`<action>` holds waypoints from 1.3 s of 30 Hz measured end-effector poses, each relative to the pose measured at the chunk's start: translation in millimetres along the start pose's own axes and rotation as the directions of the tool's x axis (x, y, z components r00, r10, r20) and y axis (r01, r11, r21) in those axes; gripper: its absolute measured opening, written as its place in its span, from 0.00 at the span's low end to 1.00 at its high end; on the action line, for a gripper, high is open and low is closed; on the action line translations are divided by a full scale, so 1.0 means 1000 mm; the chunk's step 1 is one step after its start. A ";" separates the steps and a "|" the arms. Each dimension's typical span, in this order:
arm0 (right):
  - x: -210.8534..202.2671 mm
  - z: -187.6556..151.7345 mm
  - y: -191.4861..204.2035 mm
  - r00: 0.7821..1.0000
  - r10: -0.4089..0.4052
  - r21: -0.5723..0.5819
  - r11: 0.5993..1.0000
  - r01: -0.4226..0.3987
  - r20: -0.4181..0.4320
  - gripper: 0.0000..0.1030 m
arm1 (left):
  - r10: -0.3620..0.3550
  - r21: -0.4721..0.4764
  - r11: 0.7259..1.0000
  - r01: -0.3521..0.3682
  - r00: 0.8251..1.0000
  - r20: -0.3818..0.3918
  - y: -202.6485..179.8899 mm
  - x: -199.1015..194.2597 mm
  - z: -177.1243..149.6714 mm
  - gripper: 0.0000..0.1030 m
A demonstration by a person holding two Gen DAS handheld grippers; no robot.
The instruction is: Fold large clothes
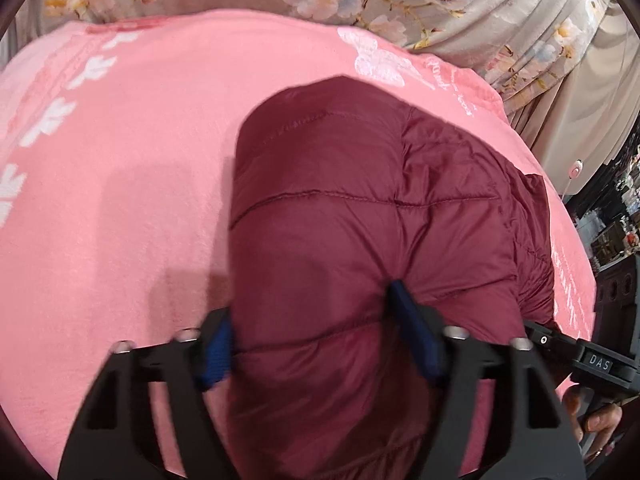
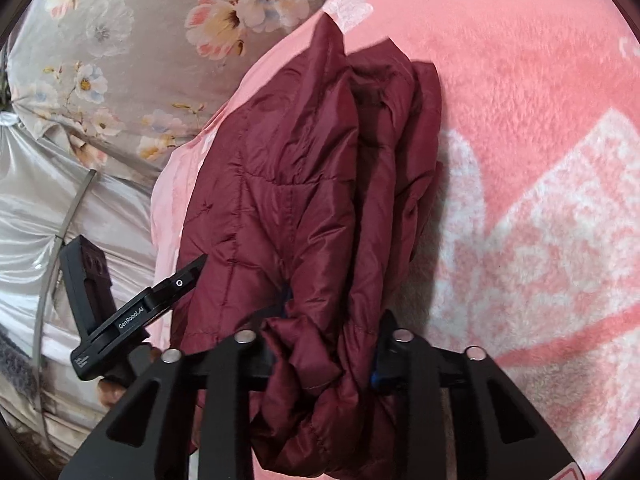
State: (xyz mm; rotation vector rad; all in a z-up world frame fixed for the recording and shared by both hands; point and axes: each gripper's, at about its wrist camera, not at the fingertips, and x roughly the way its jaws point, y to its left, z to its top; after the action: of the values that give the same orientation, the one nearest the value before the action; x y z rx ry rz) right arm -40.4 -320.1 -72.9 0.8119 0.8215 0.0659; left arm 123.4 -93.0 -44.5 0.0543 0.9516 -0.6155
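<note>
Jacket: I count one, a maroon quilted puffer, folded into a thick bundle, with two grippers on it and one pink blanket under it.

In my left wrist view the jacket fills the centre and lower middle of the frame, its near end bulging between the two blue-padded fingers of my left gripper. The fingers sit spread around that padded end, one on each flank, pinching the bulk between them. At the lower right edge I see the other gripper's black body and part of a hand on its handle.

In my right wrist view the jacket runs from upper centre down to the bottom middle, folded layers stacked edge-on. My right gripper has its fingers drawn close together on a bunched fold of the fabric at the lower centre, gripping it. At lower left the left gripper's black body shows beside the jacket's edge.

The blanket is fluffy pink with white patterns and covers a bed. Beyond it, along the top of both frames, hangs a grey floral fabric.
</note>
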 end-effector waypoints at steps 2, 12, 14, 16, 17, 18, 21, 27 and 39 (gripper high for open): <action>-0.009 -0.002 0.017 0.998 -0.048 -0.052 0.997 0.050 0.037 0.21 | -0.008 0.018 1.000 0.008 0.999 0.034 -0.003 -0.016 0.001 0.42; -0.083 -0.004 0.100 0.952 -0.066 -0.254 0.956 0.146 0.299 0.20 | -0.067 0.142 0.989 0.029 0.959 0.274 -0.038 -0.117 0.016 0.30; -0.100 -0.004 0.117 0.933 -0.044 -0.283 0.947 0.153 0.356 0.20 | -0.083 0.156 0.987 0.034 0.943 0.322 -0.045 -0.136 0.021 0.30; -0.116 -0.004 0.129 0.914 -0.025 -0.314 0.935 0.165 0.404 0.19 | -0.102 0.173 0.984 0.038 0.922 0.373 -0.050 -0.157 0.026 0.30; -0.124 -0.004 0.139 0.901 -0.013 -0.332 0.927 0.174 0.434 0.19 | -0.108 0.183 0.982 0.037 0.912 0.396 -0.052 -0.167 0.028 0.30; -0.131 -0.003 0.147 0.889 -0.001 -0.348 0.920 0.181 0.459 0.19 | -0.115 0.197 0.980 0.033 0.898 0.424 -0.055 -0.178 0.031 0.30; -0.151 0.001 0.176 0.846 0.044 -0.402 0.892 0.206 0.531 0.19 | -0.130 0.232 0.973 0.011 0.854 0.504 -0.063 -0.208 0.041 0.30; -0.182 0.014 0.223 0.773 0.173 -0.498 0.842 0.205 0.611 0.19 | -0.131 0.260 0.964 -0.056 0.751 0.647 -0.060 -0.260 0.050 0.30; -0.163 0.037 0.303 0.700 0.349 -0.639 0.743 0.198 0.623 0.20 | -0.096 0.233 0.959 -0.159 0.591 0.801 -0.013 -0.320 0.075 0.30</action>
State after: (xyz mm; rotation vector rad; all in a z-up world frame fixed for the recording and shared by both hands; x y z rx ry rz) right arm -54.1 -186.5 246.1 0.1159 -0.0401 0.1086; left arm 36.7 22.9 250.3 0.0372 -0.0521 -0.6454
